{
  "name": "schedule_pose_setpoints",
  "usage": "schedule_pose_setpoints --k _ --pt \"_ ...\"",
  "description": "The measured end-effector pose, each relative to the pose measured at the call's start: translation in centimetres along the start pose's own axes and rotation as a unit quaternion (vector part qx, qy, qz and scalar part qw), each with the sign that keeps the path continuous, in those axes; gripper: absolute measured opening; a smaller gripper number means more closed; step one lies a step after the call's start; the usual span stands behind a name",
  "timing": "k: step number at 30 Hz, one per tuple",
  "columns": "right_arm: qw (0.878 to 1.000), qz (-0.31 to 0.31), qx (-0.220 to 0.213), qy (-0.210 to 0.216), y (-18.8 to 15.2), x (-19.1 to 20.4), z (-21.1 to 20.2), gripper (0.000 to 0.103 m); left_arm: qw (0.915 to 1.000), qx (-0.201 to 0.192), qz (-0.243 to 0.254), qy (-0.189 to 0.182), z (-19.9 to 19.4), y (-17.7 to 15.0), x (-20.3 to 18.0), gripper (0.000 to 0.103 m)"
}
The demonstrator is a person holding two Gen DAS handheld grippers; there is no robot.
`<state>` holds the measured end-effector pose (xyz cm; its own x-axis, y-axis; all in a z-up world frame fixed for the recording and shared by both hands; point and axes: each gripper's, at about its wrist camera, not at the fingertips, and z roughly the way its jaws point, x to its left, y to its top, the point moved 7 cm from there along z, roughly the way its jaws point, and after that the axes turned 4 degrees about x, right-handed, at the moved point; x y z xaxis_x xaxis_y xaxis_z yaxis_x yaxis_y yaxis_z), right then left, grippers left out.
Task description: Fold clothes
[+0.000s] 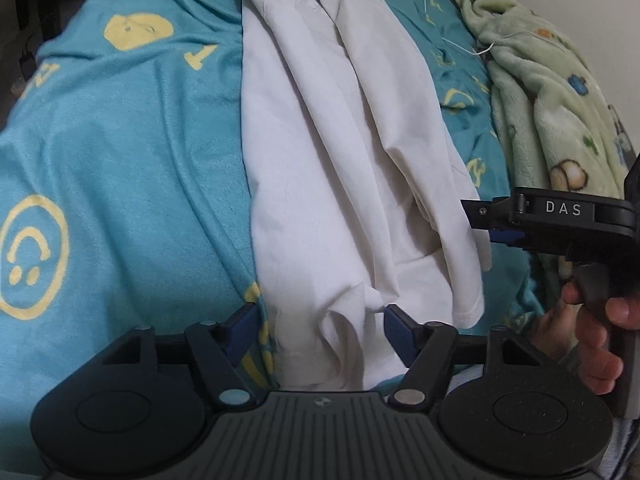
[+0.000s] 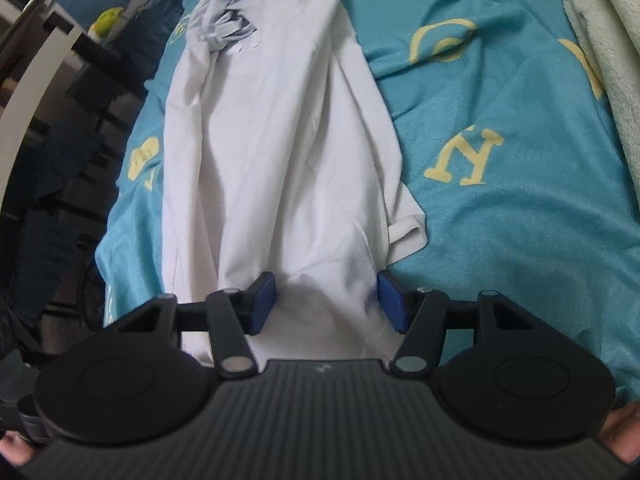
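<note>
A white shirt (image 1: 340,152) is laid lengthwise on a teal bedspread (image 1: 132,152) printed with yellow smiley faces and letters, already gathered into a long, narrow strip with deep creases; a green fleece blanket (image 1: 552,92) lies bunched along the far side. The left gripper (image 1: 320,322) is held wide open at the near hem, its blue pads on either side of the bunched fabric, and nothing is clamped. The right gripper (image 2: 326,300) is likewise spread wide over the near end of the shirt (image 2: 280,152), with cloth lying between its pads but not pinched. The garment is judged to be light, thin and limp cotton: no shape will be held, and any unsupported part will sag or slide. Grips are best taken at the hem corners or on a doubled edge, where several layers can be pinched together. A single layer, if caught alone, would probably pull loose and undo the folds beneath.
</note>
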<state>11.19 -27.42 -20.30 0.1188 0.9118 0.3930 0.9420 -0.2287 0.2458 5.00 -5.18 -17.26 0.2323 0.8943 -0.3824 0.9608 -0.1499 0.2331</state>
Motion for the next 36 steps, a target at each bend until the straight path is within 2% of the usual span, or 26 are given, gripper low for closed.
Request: schedule_pose_setpoints --k 1,4,6,8,11,14,16,20,25,30,32,36 --pt "1.0 -0.003 0.001 0.0 0.0 0.0 0.0 0.059 0.9998 -0.009 0.008 0.016 -0.2 -0.2 -0.2 0.062" --pt "1.0 -0.003 0.0 -0.002 0.0 -0.1 0.0 0.059 0.9946 -0.079 0.061 0.028 -2.5 -0.2 -2.5 0.063" --pt "1.0 -0.005 -0.002 0.001 0.0 -0.2 -0.2 0.059 0.9907 -0.107 0.078 0.03 -3.5 -0.1 -3.2 0.072" --pt "1.0 -0.005 -0.002 0.004 0.1 -0.3 -0.2 0.059 0.9934 -0.084 0.066 0.043 -2.8 0.2 -3.3 0.071" --pt "1.0 -0.006 -0.004 0.007 0.1 -0.3 -0.2 0.059 0.9969 -0.053 0.026 0.052 -1.2 0.5 -1.2 0.069" --pt "1.0 -0.006 -0.006 0.008 0.2 -0.1 -0.1 0.059 0.9988 -0.034 0.004 0.035 0.2 1.2 -0.1 0.069" --pt "1.0 -0.005 -0.006 0.008 0.2 -0.1 0.0 0.059 0.9997 -0.018 0.01 0.015 0.6 1.0 -0.5 0.069" --pt "1.0 -0.006 -0.006 0.007 0.1 0.0 0.1 0.059 0.9997 -0.002 0.024 0.001 1.0 0.5 -1.1 0.07" --pt "1.0 -0.013 0.0 0.01 -0.2 0.3 0.2 0.057 0.9995 0.021 0.024 0.004 1.2 -0.5 -1.4 0.071" --pt "0.999 -0.034 0.011 0.0 -0.7 0.7 0.6 0.039 0.9997 0.018 0.005 0.013 0.5 -1.1 -0.9 0.071" --pt "0.999 -0.042 0.016 -0.003 -0.9 0.9 0.8 0.024 0.9997 0.005 -0.008 0.021 0.0 -1.2 -0.5 0.071" --pt "0.999 -0.052 0.014 -0.001 -1.0 1.2 0.6 0.014 0.9992 -0.004 -0.037 0.014 -0.4 -0.9 0.4 0.077"
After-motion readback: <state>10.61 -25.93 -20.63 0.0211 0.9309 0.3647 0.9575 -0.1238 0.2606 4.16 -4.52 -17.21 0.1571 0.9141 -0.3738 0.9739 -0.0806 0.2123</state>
